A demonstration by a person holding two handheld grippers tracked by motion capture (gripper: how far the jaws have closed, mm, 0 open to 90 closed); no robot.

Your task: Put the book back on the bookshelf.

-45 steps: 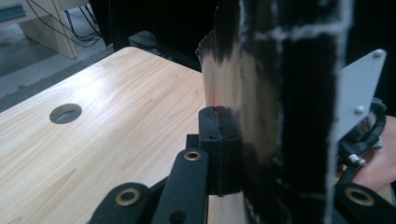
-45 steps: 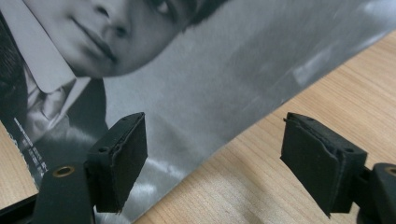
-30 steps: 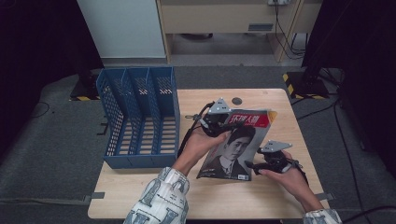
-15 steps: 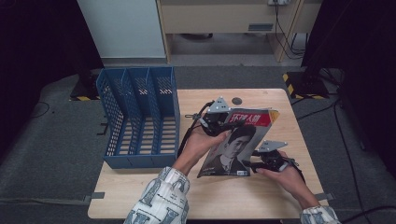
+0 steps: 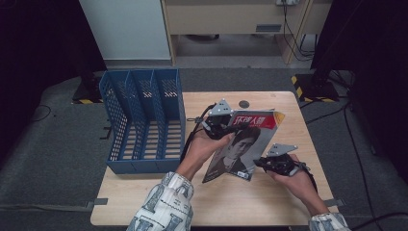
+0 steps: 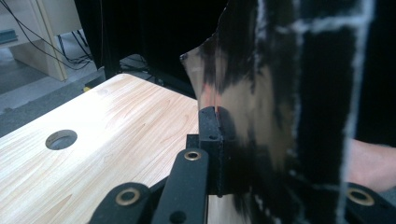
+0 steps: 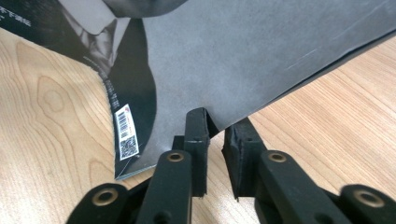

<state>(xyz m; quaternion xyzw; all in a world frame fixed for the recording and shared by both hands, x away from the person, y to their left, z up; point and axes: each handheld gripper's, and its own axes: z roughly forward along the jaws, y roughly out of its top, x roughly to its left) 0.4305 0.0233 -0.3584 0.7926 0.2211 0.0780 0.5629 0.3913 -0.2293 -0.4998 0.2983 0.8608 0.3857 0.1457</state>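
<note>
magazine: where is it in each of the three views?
High view: magazine centre-right on the table, between both grippers.
Left gripper view: fills the right half, clamped upright in the jaws.
Right gripper view: upper part, its corner between the jaws.
Shared landmark: the magazine's cover portrait.

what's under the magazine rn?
Bare wooden table; the magazine is tilted, its lower corner near the top. Left gripper clamps its upper edge, right gripper takes the lower edge. The tabletop directly beneath the cover is hidden.
</note>
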